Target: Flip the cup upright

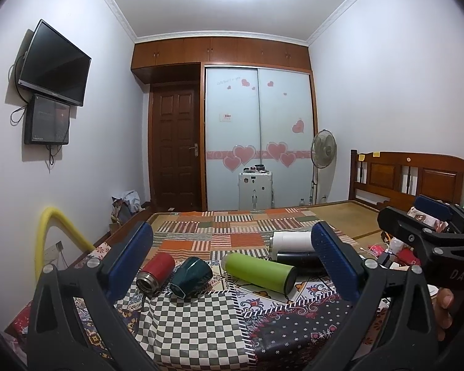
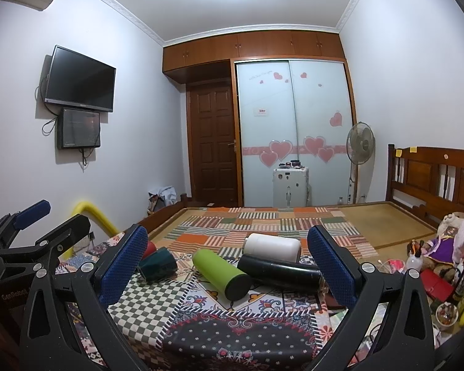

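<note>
Five vessels lie on their sides on the patchwork cloth [image 1: 201, 324] spread over the bed [image 2: 386, 219]. From the left wrist view, a red flask [image 1: 156, 271] lies farthest left with its steel mouth toward the camera, and the dark green cup [image 1: 191, 276] lies just beside it on the checked patch, tipped over, its base end facing the camera. To the right of the cup lies a lime green bottle [image 1: 259, 272], angled with its dark end toward the camera. Behind that, a black bottle [image 2: 280, 270] lies crosswise, and a white bottle [image 2: 272, 245] lies just behind it (both partly hidden by a blue pad in the left view).

The left gripper [image 1: 232, 262] hovers above the near edge of the cloth with its jaws wide apart, holding nothing; the red flask, cup and lime bottle show between its pads. The right gripper [image 2: 229, 266] is likewise held off the cloth, jaws spread and empty, framing the cup, lime, black and white bottles. Neither touches any vessel.
</note>
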Demonstrator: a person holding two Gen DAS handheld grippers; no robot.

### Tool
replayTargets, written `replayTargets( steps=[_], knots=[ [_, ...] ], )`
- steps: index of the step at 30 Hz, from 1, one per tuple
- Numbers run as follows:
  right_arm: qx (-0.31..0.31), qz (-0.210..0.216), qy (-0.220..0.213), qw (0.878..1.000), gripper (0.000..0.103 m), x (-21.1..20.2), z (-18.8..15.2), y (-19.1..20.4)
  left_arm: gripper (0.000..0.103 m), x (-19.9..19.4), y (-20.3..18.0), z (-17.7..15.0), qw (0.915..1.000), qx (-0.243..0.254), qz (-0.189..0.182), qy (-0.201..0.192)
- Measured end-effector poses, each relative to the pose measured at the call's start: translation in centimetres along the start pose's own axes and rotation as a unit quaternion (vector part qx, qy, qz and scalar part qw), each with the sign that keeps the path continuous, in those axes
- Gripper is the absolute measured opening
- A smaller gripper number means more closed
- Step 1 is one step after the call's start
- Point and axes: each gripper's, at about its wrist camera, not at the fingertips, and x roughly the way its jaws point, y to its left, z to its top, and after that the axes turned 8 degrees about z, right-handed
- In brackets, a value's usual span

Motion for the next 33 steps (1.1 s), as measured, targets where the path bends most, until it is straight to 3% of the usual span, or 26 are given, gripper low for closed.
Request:
replayTargets(
  steps=[33],
  knots=[
    [-0.002, 0.004, 0.005, 1.000, 0.103, 0.35, -0.26, 0.32, 0.103, 0.77, 0.76, -0.20, 1.0000, -0.007, 0.001, 0.004]
  ],
)
